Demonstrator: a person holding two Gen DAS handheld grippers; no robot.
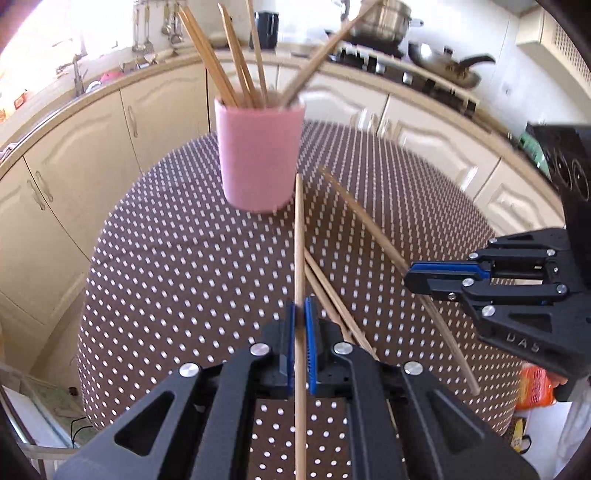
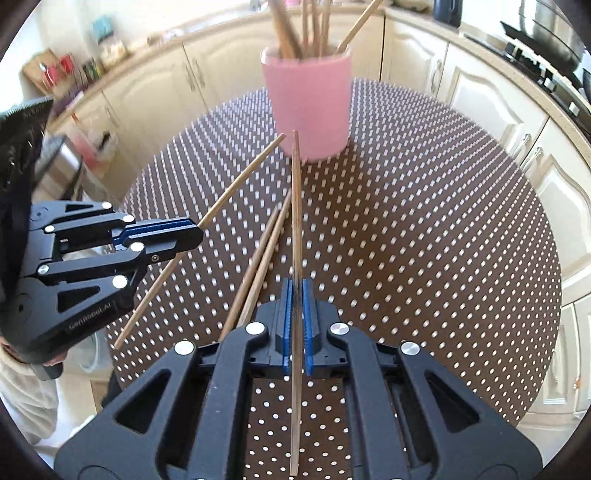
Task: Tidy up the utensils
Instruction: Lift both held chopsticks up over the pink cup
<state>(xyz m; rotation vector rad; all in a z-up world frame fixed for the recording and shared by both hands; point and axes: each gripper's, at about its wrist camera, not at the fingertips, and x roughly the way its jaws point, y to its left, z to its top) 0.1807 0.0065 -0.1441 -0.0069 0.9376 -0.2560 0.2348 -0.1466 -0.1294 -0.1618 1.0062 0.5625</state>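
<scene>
Your left gripper (image 1: 300, 321) is clamped on one chopstick (image 1: 300, 236), its tip pointing toward the pink cup (image 1: 258, 155); your right gripper (image 2: 296, 314) pinches a second chopstick (image 2: 296, 206) aimed the same way; the cup stands upright on the dotted tablecloth (image 1: 177, 258), holding several chopsticks (image 1: 236, 66); two loose chopsticks (image 2: 258, 258) lie on the cloth between the grippers.

Matt pink cup (image 1: 258, 158) holds pale wooden chopsticks (image 1: 236, 62). Brown white-dotted cloth (image 1: 184, 258) covers the table. At 1 o'clock, a shiny metal pot (image 1: 380, 20).
</scene>
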